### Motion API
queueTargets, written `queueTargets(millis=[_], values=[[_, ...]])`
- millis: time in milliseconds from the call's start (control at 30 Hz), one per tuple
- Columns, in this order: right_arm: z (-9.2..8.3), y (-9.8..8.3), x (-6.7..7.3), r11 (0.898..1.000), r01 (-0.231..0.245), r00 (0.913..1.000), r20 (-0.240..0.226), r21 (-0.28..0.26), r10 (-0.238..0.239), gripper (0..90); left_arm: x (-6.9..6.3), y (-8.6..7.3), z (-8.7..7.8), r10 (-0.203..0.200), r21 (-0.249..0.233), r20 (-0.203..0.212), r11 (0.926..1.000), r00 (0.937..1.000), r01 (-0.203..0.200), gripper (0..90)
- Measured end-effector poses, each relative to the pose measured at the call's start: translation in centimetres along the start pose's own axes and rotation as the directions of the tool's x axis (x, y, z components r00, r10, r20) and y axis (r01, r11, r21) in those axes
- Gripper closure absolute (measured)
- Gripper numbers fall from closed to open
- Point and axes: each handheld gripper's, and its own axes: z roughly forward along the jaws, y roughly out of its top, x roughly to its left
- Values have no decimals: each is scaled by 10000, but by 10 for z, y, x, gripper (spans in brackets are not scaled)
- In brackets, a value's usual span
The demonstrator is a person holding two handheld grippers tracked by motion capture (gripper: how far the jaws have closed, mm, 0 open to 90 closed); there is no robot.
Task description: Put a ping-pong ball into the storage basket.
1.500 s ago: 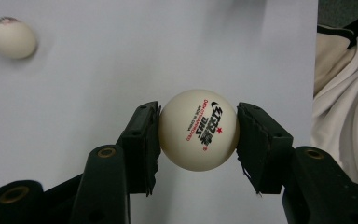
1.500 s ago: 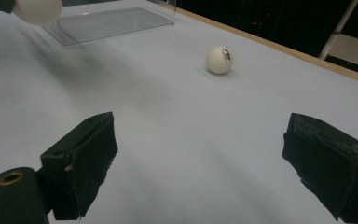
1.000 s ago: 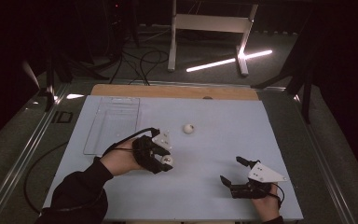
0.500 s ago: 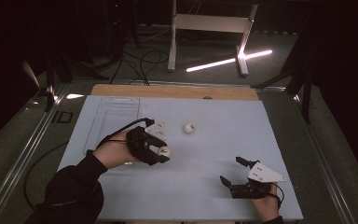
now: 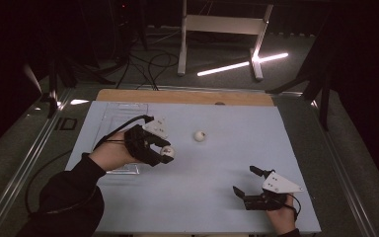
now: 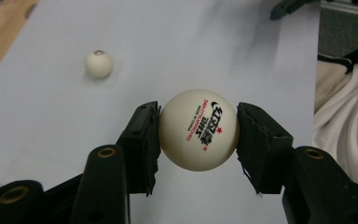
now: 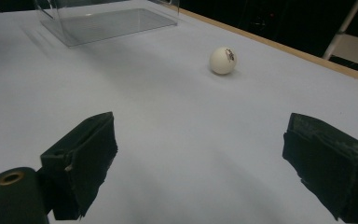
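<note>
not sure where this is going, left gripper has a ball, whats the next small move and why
Probably carry the held ball left, over the clear tray, and release it there. The left gripper is shut on it beside the tray. A second ball lies loose on the table, and the right gripper rests open.

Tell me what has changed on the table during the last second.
The left hand-held gripper, shut on a white ball, moved away from the person and toward the clear tray. The right hand-held gripper stayed open in place, and the second ball kept its spot.
</note>
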Motion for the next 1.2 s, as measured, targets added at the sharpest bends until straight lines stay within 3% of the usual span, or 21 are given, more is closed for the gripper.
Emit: queueTargets(millis=[233,433,633,767,933,967,1000,1100,1200], values=[[0,0,0,10000,28,10000,-11,11,-28,96,6,-4,-14,-88,-31,-288,10000,9995,88,523],[-1,0,0,10000,37,10000,-9,-48,-37,96,12,-12,-20,-461,-78,-638,9989,9969,457,523],[-1,1,1,10000,63,10000,1,-49,-63,96,21,-19,-22,-852,-136,-1001,9964,9913,842,522],[-1,1,1,10000,60,10000,16,-44,-60,96,27,-28,-19,-1250,-225,-1246,9921,9843,1232,522],[-1,1,1,10000,42,10000,-24,3,-42,95,37,-37,-17,-1891,-371,-1612,9819,9686,1855,522],[-1,1,1,10000,55,10000,-12,6,-55,95,39,-38,-17,-2100,-501,-1749,9776,9619,2043,522],[-1,1,1,10000,46,10000,-3,3,-46,95,40,-39,-17,-2209,-589,-1759,9751,9593,2137,522],[-1,1,1,10000,26,10000,10,-1,-26,95,46,-44,-18,-2532,-690,-2131,9673,9437,2440,522],[-1,1,1,10000,42,10000,14,-12,-42,95,53,-50,-20,-3071,-895,-2470,9516,9191,2939,522]])
